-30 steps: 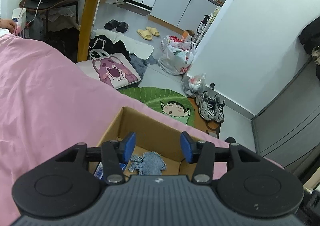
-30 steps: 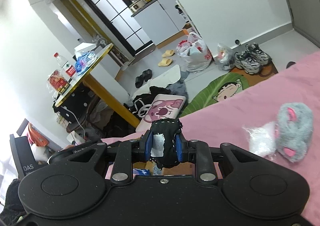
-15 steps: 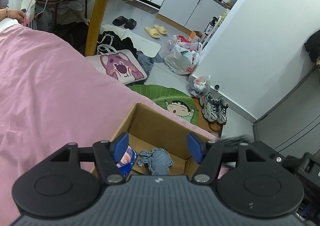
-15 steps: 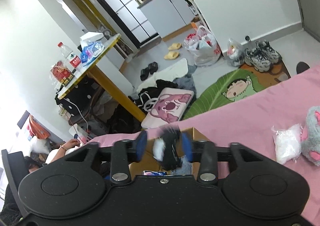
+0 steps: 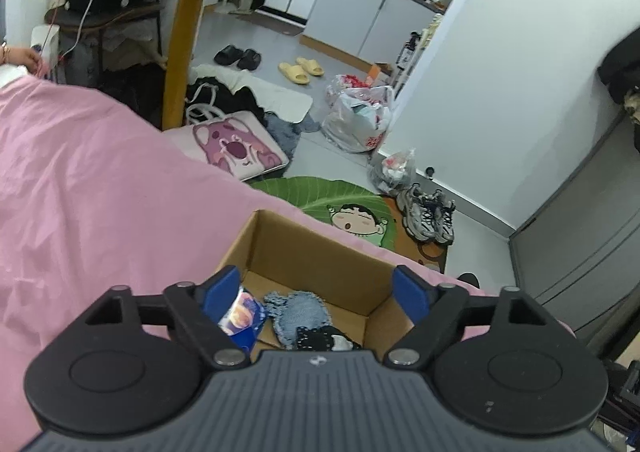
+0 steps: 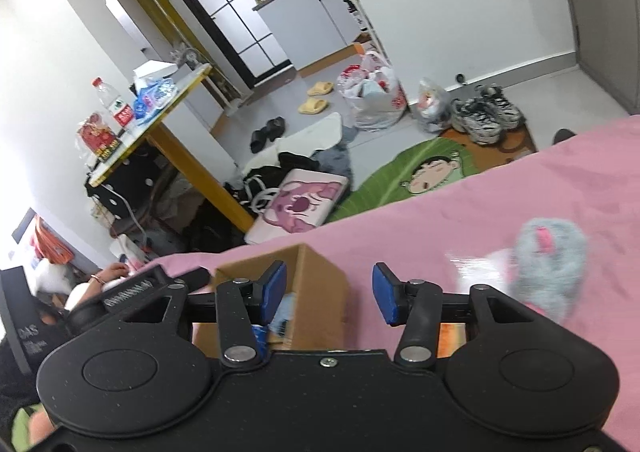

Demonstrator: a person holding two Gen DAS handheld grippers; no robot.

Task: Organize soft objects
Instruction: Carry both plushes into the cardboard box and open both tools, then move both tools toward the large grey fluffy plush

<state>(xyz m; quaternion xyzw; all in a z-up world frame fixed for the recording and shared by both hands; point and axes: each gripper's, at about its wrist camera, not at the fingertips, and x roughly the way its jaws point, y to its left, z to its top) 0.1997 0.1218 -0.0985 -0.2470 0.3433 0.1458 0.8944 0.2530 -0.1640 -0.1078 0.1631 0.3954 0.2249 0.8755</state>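
Slipper (image 6: 550, 266), grey and furry, lay on the pink bedding to the right of the right gripper (image 6: 330, 294), whose jaws stood wide and empty beside the box (image 6: 316, 272); that hand seemed nearer than the left.

Left tongs (image 5: 318, 290) spread wide and empty, right tongs (image 6: 329, 294) parted, holding nothing
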